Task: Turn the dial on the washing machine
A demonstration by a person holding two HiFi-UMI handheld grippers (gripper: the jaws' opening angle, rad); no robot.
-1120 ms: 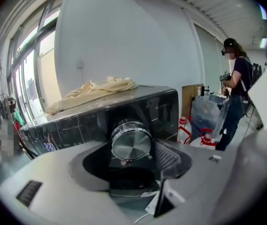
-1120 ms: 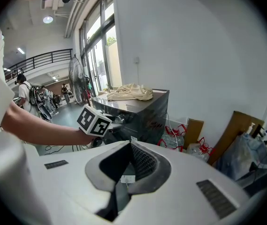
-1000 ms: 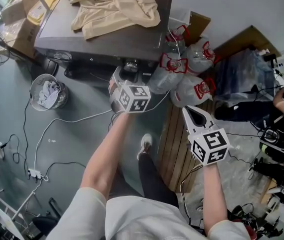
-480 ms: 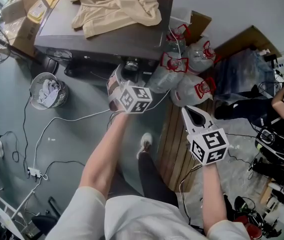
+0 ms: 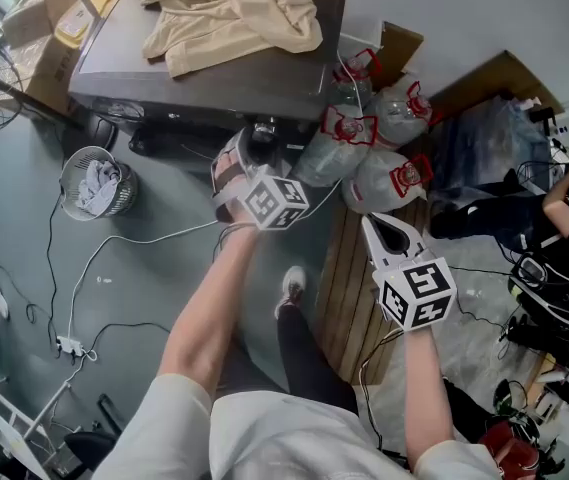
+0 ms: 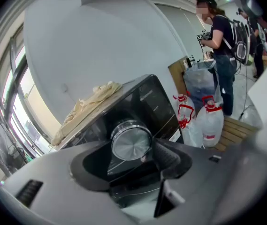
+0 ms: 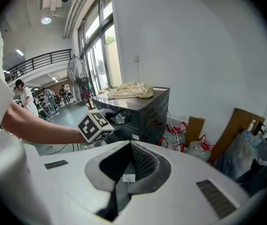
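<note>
Left claw (image 6: 133, 150) round dial (image 6: 131, 138), cloth-filled basket (image 5: 70, 172)

The washer (image 5: 254, 73) is dark grey with a glossy black front. Its dial (image 6: 131, 139) is brushed silver. The cloth (image 5: 229, 13) is beige. The jugs (image 5: 379, 183) are clear with red handles. The cubes (image 5: 272, 200) bear black squares on white. The floor (image 5: 154, 278) is grey-green.

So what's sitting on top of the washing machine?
A crumpled beige cloth lies on the grey top of the washing machine. Anything under the cloth is covered, and the rest of the top looks bare.
</note>
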